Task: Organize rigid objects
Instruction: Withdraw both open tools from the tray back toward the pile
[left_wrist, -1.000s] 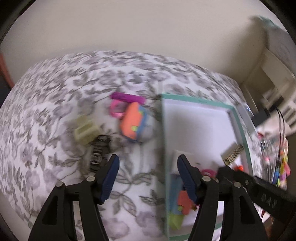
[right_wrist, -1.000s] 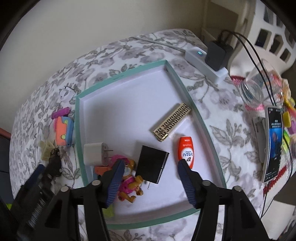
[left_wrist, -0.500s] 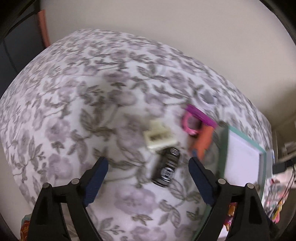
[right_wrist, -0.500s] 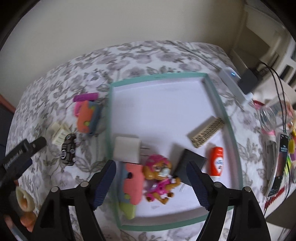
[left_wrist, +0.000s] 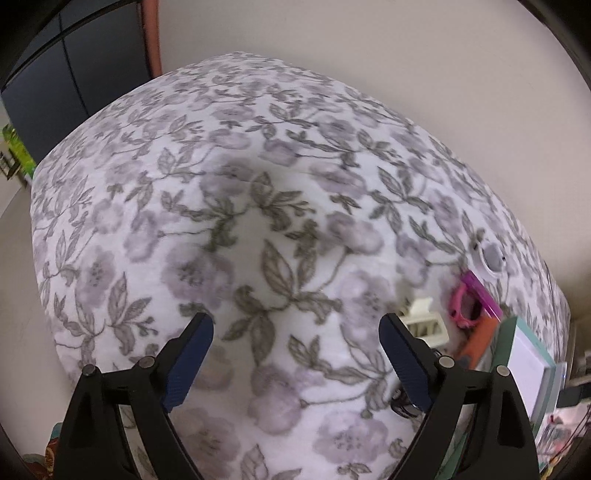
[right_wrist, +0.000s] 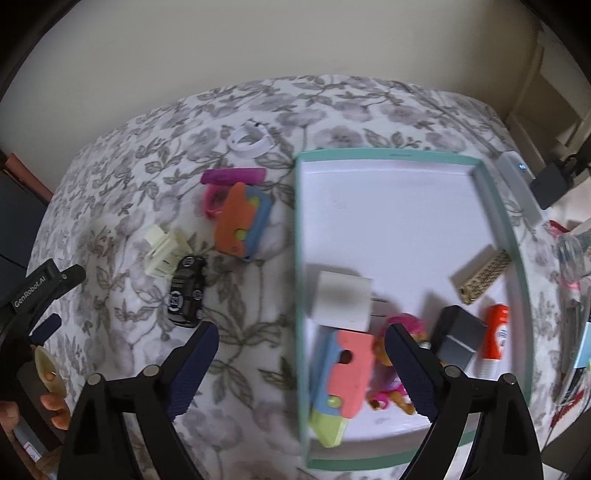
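Now, your next candidate looks like the small black toy car with white number roundels (right_wrist: 187, 291), lying on the flowered cloth to the left of the shallow white tray with the teal rim (right_wrist: 300, 236) and just touching the cream plastic block (right_wrist: 165, 249) on the side away from the tray. You should find it light, hard and unbending, likely a little slick on its glossy shell, and it may roll, so close on its two long flanks rather than nose and tail. It is dark, stubby, with pale markings on roof and bonnet.

Your right gripper (right_wrist: 301, 341) has just been spreading its blue pads wide, and nothing sits between them; it hangs over the tray's left rim, the car just beyond its left finger. Your left gripper (left_wrist: 295, 332) has likewise been opening and stands wide and empty over bare cloth, further left of the tray. The orange-and-blue foam toy (right_wrist: 242, 221) and pink plastic piece (right_wrist: 232, 176) lie between car and tray, also outside it.
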